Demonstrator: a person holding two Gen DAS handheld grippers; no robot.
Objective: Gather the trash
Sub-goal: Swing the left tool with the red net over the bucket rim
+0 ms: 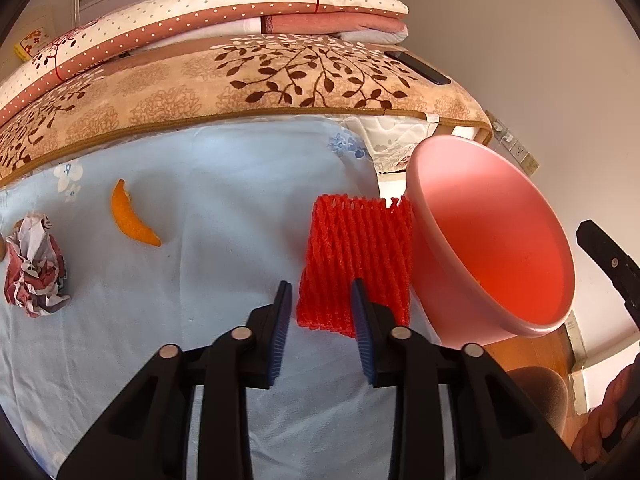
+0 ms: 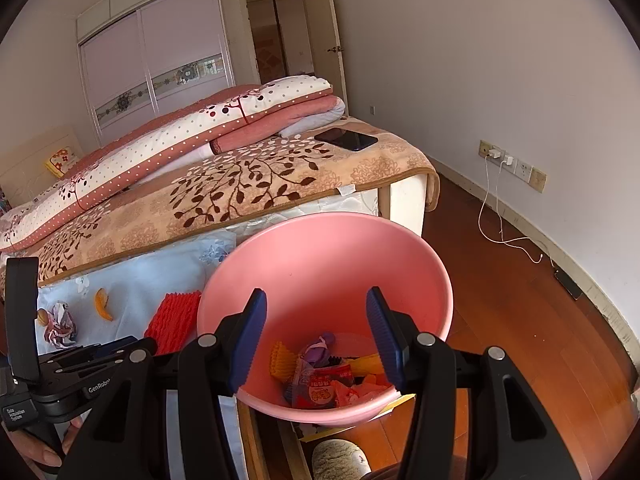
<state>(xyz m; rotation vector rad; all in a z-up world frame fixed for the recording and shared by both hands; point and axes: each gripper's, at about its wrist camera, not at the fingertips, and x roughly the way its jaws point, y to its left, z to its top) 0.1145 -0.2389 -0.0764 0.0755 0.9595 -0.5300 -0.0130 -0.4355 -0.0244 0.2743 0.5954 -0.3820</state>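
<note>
Left gripper (image 1: 322, 286) angled steeply down toward the pale blue sheet (image 1: 200, 240), its blue-padded jaws standing a moderate gap apart with nothing pressed between them. One pad overlaps the near edge of the red foam fruit net (image 1: 356, 256) in the left wrist view; whether it touches the net cannot be told. The net lies flat on the sheet, its far right corner against the outer wall of the pink basin (image 1: 492, 240). In the right wrist view this gripper's black body enters from the lower left, with the fingers of the person's hand (image 2: 40, 450) wrapped round its handle.

Right gripper (image 2: 316, 300) tilted down over the basin, jaws apart. One pad sits inside the near rim and the other outside it at the right; contact with the rim cannot be confirmed. Collected wrappers (image 2: 320, 388) lie at the basin's bottom, beyond the pads. The basin sits tilted at the sheet's right edge, over the wooden floor (image 2: 520, 320).

Farther left on the sheet: an orange peel (image 1: 134, 220), curved and lying alone, and a crumpled paper ball (image 1: 34, 272) near the left border, well apart from the net. Beyond the sheet, a leaf-patterned blanket (image 1: 280, 76) carries folded bedding (image 1: 240, 12) and a dark phone (image 1: 418, 68) near its right corner.
</note>
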